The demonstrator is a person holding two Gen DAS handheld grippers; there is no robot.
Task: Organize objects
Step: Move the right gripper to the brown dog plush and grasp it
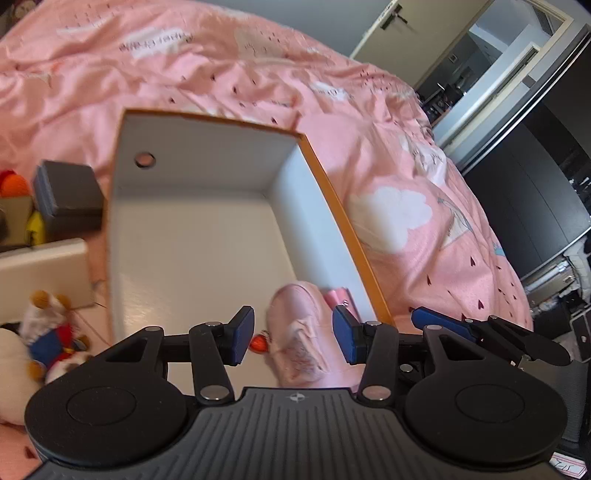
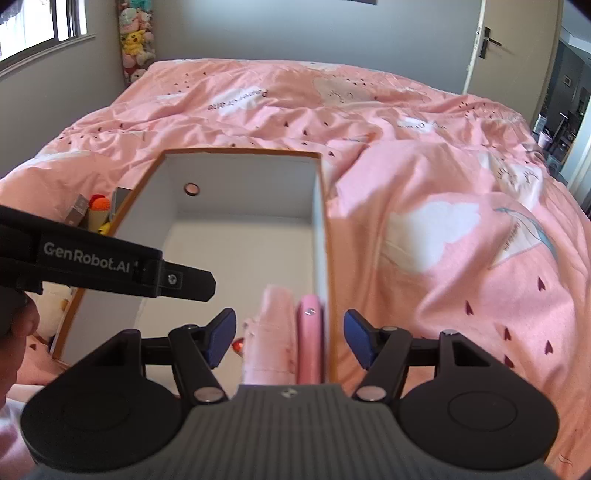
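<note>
Both tongs, left (image 1: 293, 338) and right (image 2: 289, 338), hang apart and empty over the orange-rimmed box (image 2: 325, 206) on the bed, where a soft, light pink pouch (image 2: 271, 332), best pinched mid-body, lies in its near right corner.

Pink bedspread (image 2: 424, 229), door (image 2: 517, 44), window (image 2: 40, 26), hanging plush toys (image 2: 135, 40).
</note>
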